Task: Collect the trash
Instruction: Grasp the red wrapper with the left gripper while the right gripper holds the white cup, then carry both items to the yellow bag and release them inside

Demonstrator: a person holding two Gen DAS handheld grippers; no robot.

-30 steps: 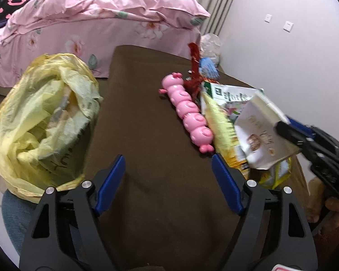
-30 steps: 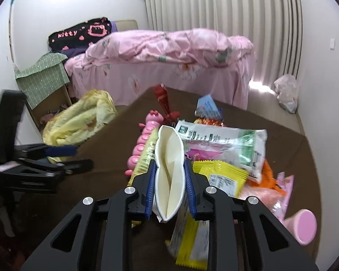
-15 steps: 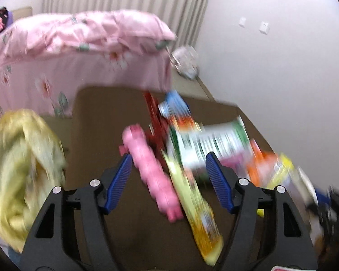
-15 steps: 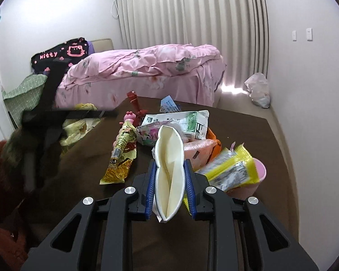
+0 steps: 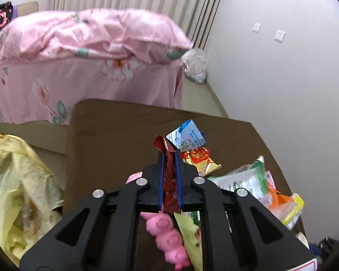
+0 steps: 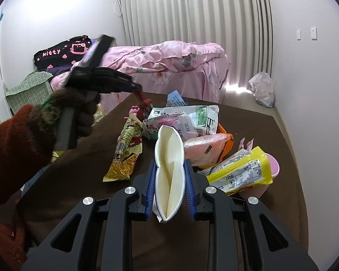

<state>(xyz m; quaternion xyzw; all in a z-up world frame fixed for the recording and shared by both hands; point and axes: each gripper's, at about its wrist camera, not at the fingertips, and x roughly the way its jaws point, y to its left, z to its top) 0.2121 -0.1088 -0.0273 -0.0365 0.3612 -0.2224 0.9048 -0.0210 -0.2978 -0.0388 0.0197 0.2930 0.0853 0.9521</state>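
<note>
The left gripper (image 5: pixel 169 158) is clamped on a red wrapper (image 5: pixel 169 180) above the brown table (image 5: pixel 115 135), the right gripper (image 6: pixel 169 169) pinches a white paper pouch (image 6: pixel 169 158), and at nine o'clock the yellow trash bag (image 5: pixel 18 192) holds crumpled, unclear contents.

Both wrist views close over brown table (image 5: pixel 115 135), facing pink bed (image 6: pixel 169 65); shared: wrapper pile (image 6: pixel 185 122)
</note>
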